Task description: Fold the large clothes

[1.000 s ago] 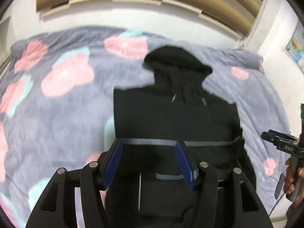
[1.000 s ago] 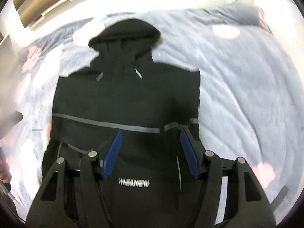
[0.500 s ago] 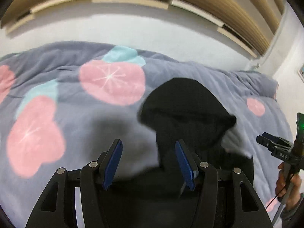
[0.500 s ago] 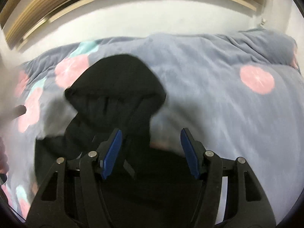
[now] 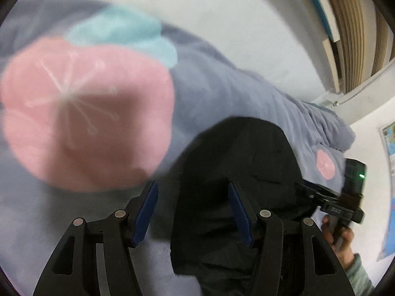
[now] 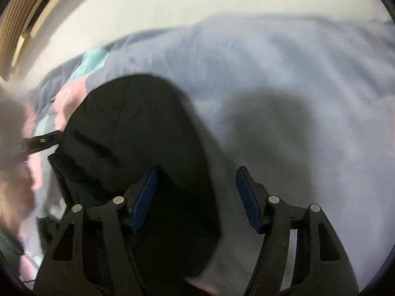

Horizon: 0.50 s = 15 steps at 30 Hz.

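Note:
A black hooded jacket lies flat on a bed; only its hood shows, in the left wrist view (image 5: 242, 162) and in the right wrist view (image 6: 133, 133). My left gripper (image 5: 192, 204) is open and empty, low over the hood's left edge, straddling hood and blanket. My right gripper (image 6: 196, 192) is open and empty, low over the hood's right edge. The right gripper also shows at the right of the left wrist view (image 5: 345, 197), and a left finger at the left of the right wrist view (image 6: 42, 140).
The bed is covered by a grey-blue blanket (image 5: 222, 86) with pink and teal flower shapes (image 5: 84, 113). A white wall (image 5: 246, 19) stands just behind the bed, with wooden slats (image 5: 350, 24) above it.
Both grippers have moved forward from over the jacket's body to its hood and dropped close to the bed. Both stayed open.

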Motion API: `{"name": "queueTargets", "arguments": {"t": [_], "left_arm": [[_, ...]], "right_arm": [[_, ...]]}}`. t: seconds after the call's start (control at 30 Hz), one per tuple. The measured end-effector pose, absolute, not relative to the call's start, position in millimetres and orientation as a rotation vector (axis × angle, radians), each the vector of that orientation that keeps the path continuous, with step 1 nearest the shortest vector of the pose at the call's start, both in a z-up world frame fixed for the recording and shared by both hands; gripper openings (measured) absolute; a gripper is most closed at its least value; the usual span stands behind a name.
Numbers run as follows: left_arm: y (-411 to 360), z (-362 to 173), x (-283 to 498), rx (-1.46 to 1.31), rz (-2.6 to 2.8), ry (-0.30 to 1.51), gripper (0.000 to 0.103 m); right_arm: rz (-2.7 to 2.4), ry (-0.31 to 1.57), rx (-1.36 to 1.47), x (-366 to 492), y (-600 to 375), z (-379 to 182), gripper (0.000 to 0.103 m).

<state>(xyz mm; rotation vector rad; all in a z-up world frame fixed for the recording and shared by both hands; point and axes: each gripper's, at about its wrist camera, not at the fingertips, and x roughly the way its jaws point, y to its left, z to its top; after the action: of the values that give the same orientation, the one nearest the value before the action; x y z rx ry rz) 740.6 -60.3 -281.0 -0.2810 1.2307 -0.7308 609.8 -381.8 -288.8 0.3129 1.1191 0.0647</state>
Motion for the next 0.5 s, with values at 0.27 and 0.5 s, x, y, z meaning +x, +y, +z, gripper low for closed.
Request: {"name": "queueTargets", "arguments": {"t": [0.27, 0.5], "left_arm": [[-104, -325, 721, -0.195, -0.825, 1.290, 0.058], [-121, -266, 672, 0.042, -0.737, 1.053, 0.023]], "right_arm": [[0.157, 1.192, 0.278, 630, -356, -329, 0.050], [0.093, 1.049, 0.109, 589, -329, -279, 0.014]]}}
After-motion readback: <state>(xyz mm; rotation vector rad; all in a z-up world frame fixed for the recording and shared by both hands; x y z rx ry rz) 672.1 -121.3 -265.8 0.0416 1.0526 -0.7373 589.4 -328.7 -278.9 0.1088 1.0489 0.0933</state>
